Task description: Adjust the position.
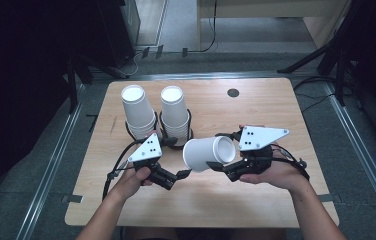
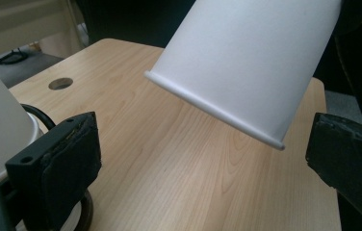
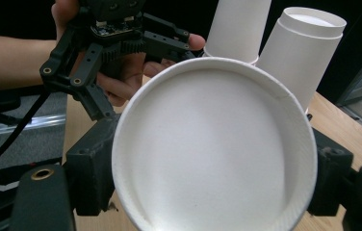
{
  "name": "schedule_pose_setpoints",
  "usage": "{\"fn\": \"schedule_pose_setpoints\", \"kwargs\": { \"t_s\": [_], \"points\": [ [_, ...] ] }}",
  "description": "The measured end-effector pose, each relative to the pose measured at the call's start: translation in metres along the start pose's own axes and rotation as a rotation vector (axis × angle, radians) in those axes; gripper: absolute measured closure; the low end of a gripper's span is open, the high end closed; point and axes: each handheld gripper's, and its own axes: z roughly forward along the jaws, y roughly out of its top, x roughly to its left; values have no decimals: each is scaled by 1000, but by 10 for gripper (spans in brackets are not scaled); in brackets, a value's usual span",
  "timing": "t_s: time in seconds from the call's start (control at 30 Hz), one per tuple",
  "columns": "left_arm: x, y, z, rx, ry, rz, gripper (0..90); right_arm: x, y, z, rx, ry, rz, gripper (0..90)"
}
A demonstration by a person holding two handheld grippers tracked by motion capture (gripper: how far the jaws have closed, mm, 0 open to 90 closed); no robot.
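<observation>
While right gripper (image 1: 219,151) clamps paper cup (image 1: 207,153) sideways above table (image 1: 256,195), left gripper (image 1: 182,174) gapes empty beside it.

Two cup stacks sit side by side in the far-left part of the desk (image 1: 256,107), each in a ring holder: left stack (image 1: 137,111) nearer the left edge, right stack (image 1: 174,114) just beside it toward the centre. Cable hole (image 1: 233,92) near the far edge, right of both stacks. Single cup (image 1: 207,153) is off the desk surface, lying on its side mid-desk, in front of and right of the right stack, between the two grippers. Right gripper (image 1: 215,151) is on its right, jaws on either side of it. Left gripper (image 1: 176,159) is on its left, in front of the stacks, jaws apart, cup rim (image 2: 213,109) between them without contact.
</observation>
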Motion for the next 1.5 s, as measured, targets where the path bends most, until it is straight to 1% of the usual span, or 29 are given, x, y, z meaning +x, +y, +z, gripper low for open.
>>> {"fn": "schedule_pose_setpoints", "kwargs": {
  "t_s": [0.07, 0.13, 0.17, 0.23, 0.33, 0.4, 0.47, 0.53, 0.63, 0.73, 0.9, 1.0, 1.07, 1.13, 1.17, 1.23, 1.33, 1.37, 1.4, 1.5],
  "points": [
    [3, -2, -2, -25, -6, -25, 0, 0, -1, -1, -8, -4, 10, 231],
    [5, -4, -4, -49, 5, -41, 0, 0, -2, 0, -17, -7, 10, 231],
    [7, -4, -6, -66, 17, -55, 0, 0, -3, 0, -21, -9, 13, 231],
    [11, -6, -9, -102, 20, -87, 0, 0, -4, 0, -32, -17, 15, 231],
    [12, -8, -11, -126, 66, -104, 0, -1, -6, 1, -60, -37, 26, 230],
    [12, -10, -11, -133, 105, -98, 0, -1, -7, 0, -77, -50, 33, 230],
    [11, -10, -10, -132, 105, -96, 0, -2, -7, 0, -88, -60, 43, 230],
    [9, -10, -8, -130, 117, -85, 0, -2, -7, 0, -98, -66, 43, 230],
    [6, -10, -5, -133, 110, -83, 0, -2, -6, 0, -108, -65, 45, 230],
    [4, -10, -2, -134, 89, -82, 0, -2, -5, 0, -117, -61, 44, 230],
    [1, -9, 2, -138, 72, -64, 0, -2, -6, -1, -141, -53, 49, 230],
    [0, -9, 3, -145, 67, -60, 0, -4, -7, -2, -162, -34, 60, 229],
    [-1, -9, 4, -149, 64, -54, 0, -5, -8, -3, -189, -22, 70, 229],
    [-2, -9, 5, -147, 59, -48, 0, -7, -11, -3, -218, -18, 85, 229],
    [-2, -8, 6, -146, 55, -40, 0, -7, -12, -2, -230, -11, 100, 229],
    [-4, -8, 8, -143, 60, -30, 0, -9, -14, -1, -252, 5, 120, 229],
    [-5, -8, 10, -137, 66, -5, 0, -9, -17, 1, -264, 25, 133, 229],
    [-6, -7, 11, -139, 67, -3, 0, -9, -17, 2, -268, 33, 132, 229],
    [-6, -7, 11, -142, 63, -4, 0, -9, -18, 3, -270, 38, 132, 229],
    [-7, -7, 12, -139, 33, -2, 0, -8, -18, 4, -280, 59, 135, 229]
  ]
}}
